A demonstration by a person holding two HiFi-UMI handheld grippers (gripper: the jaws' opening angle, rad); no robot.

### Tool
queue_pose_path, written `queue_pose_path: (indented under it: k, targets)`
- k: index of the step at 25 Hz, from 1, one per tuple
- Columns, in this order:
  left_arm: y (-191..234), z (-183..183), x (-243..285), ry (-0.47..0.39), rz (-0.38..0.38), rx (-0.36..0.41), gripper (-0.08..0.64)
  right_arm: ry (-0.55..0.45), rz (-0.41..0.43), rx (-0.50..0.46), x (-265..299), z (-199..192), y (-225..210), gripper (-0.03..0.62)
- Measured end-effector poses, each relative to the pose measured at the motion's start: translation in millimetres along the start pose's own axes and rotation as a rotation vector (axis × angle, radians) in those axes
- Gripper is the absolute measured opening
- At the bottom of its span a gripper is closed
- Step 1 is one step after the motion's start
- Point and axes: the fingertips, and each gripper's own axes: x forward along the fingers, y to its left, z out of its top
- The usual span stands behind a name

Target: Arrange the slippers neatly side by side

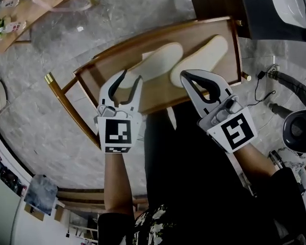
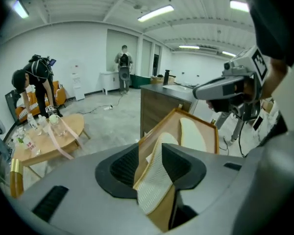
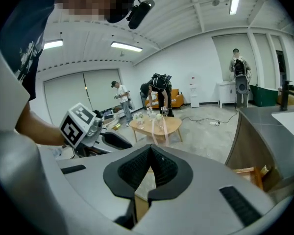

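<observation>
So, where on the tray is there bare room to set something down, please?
Bare wood: left end of the tray, beside the left slipper, and the near-rim strip. Crowded: the middle, with right slipper, left gripper, right gripper.

The wooden surface (image 1: 158, 95) is standing on the grey floor (image 1: 56, 50), carrying two pale slippers (image 1: 158, 61) lying side by side.

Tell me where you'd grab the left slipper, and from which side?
Probably its near end, coming from the person's side. The left slipper lies flat on the table, pointing lengthwise away from the person, so that narrow end faces the left gripper. The gripper's open jaws straddle it, so the pads could close across its width.
</observation>
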Motion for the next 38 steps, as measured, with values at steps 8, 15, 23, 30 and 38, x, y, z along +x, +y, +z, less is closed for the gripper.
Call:
queue_pose_path:
  k: [8, 15, 23, 30, 38]
  targets:
    - [-4.2, -39.1, 48.4, 0.239, -0.131, 0.169, 0.178, 0.046, -0.015, 0.032, 2.5, -31.7, -10.4, -0.009]
    - [-5.8, -69.0, 68.3, 0.346, -0.231, 0.123, 0.192, 0.057, -0.007, 0.051, 5.1, -44.6, -8.7, -0.009]
    - [-13.4, -75.2, 65.4, 0.397, -0.247, 0.156, 0.076, 0.057, -0.033, 0.09, 3.8, -47.6, -18.1, -0.009]
    - [-24.1, -43.1, 35.2, 0.286, -0.174, 0.087, 0.025, -0.013, -0.002, 0.104, 4.5, -34.8, -8.9, -0.009]
    - [-16.5, -69.4, -14.5, 0.203, 0.006, -0.257, 0.023, 0.004, 0.054, 0.096, 1.5, -40.7, 16.5, -0.009]
